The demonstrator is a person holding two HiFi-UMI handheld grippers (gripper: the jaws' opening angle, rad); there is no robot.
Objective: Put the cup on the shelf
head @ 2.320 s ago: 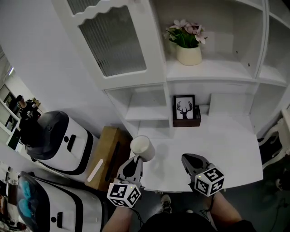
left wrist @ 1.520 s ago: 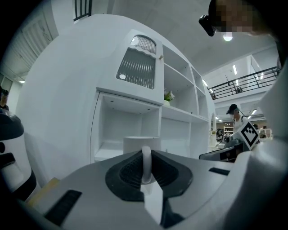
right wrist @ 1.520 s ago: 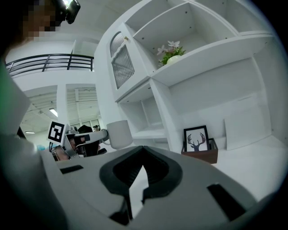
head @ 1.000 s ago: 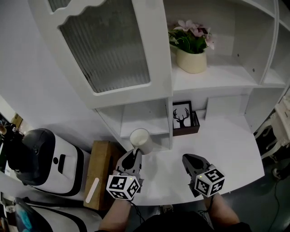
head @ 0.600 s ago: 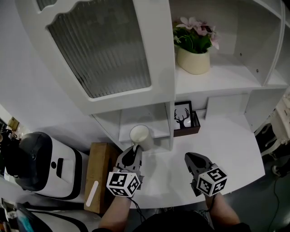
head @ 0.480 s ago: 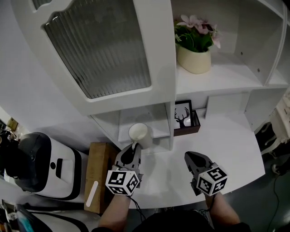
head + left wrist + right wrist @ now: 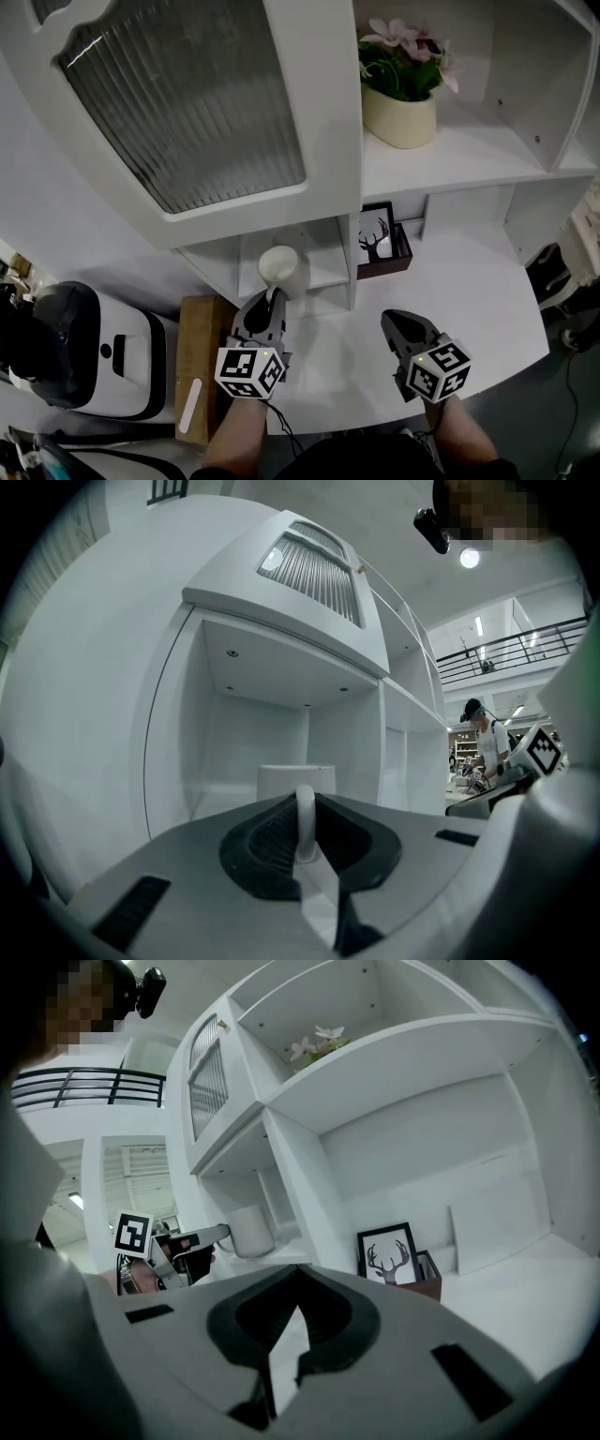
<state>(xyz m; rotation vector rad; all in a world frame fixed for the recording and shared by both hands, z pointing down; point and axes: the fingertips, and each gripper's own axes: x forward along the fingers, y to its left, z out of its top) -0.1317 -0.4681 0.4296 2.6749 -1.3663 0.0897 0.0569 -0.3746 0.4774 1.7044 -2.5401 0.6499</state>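
White shelves [image 7: 441,150] rise over a white desk top [image 7: 469,281] in front of us. We hold a gripper in each hand.

Our left gripper [image 7: 274,298] has its two fingers pinched on the thin loop handle [image 7: 305,819] of the round white cup [image 7: 280,269]. The handle sits right between the fingers. The cup body sticks out just past their tips and stands upright. The cup is at the front of the small open shelf box [image 7: 326,270] low on the left, under the cupboard door with ribbed glass [image 7: 187,112]. We cannot tell if the bottom of the cup touches the shelf board.

Our right gripper [image 7: 390,323] is over the desk top, well apart from the cup. Its fingers are pressed together with nothing between them. A black-framed deer picture [image 7: 377,236] stands on the desk top, just beside the shelf box.
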